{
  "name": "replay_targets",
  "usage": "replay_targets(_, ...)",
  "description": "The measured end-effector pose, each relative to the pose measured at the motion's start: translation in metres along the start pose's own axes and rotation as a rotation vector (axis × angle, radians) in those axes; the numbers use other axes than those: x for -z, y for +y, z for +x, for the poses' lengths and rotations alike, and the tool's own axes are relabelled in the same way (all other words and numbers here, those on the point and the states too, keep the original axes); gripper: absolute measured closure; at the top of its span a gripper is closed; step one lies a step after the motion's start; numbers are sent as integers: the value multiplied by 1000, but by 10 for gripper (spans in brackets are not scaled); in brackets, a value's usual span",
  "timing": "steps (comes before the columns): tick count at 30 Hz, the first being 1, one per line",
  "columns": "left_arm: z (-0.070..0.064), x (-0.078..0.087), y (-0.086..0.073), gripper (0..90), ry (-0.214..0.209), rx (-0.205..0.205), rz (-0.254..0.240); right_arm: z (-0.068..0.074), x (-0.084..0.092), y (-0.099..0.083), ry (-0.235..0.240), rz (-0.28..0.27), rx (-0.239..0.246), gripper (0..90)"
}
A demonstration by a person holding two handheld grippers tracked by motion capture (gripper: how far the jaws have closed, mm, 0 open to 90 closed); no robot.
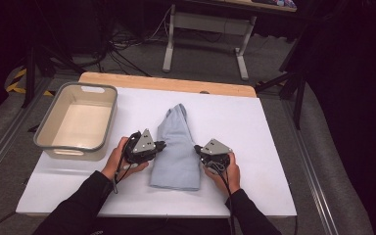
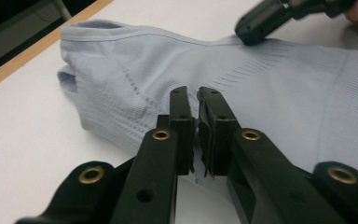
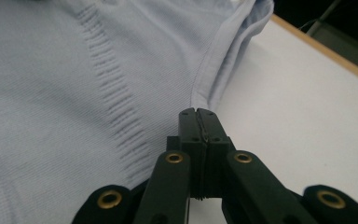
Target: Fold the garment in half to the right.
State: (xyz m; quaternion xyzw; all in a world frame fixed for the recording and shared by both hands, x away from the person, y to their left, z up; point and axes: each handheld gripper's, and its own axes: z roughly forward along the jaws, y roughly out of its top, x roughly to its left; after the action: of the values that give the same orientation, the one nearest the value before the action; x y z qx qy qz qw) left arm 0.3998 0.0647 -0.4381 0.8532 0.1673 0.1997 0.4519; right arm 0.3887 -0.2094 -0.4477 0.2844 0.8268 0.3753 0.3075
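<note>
- The pale blue ribbed knit garment (image 1: 177, 149) lies folded into a long strip on the white-topped table (image 1: 254, 147), between the two grippers – broad and square at the near end, narrowing to a rumpled point at the far end.
- Its fabric is fine-ribbed, with a curved row of small openwork slits (image 3: 116, 112) and a smooth bound hem (image 2: 158, 33) along one edge; layers are doubled over at the narrow end.
- Left gripper (image 2: 196, 95): its jaws stand almost together with a thin gap between them, over the cloth's edge – whether they pinch fabric I cannot tell.
- Right gripper (image 3: 199, 112): its jaws are pressed fully together at the garment's hemmed edge; no cloth is visible between them.
- A grey plastic tub with a cream inside (image 1: 54, 120) sits on the table's far left, apart from the garment.
</note>
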Motion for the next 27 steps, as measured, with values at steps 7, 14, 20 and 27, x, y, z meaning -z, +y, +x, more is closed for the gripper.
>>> replay_targets(7,-4,-14,-8,850,-69,-8,55,-2,4,13,17,-66,-23,892)
replay_targets(14,-3,-22,-13,856,-96,24,64,7,-22,32,70,-98,-8,890)
replay_targets(20,-5,-24,-13,863,-94,21,70,8,-41,32,85,-37,-6,895)
replay_targets(27,-7,-26,-14,875,-92,23,74,-1,-50,25,37,40,-26,900)
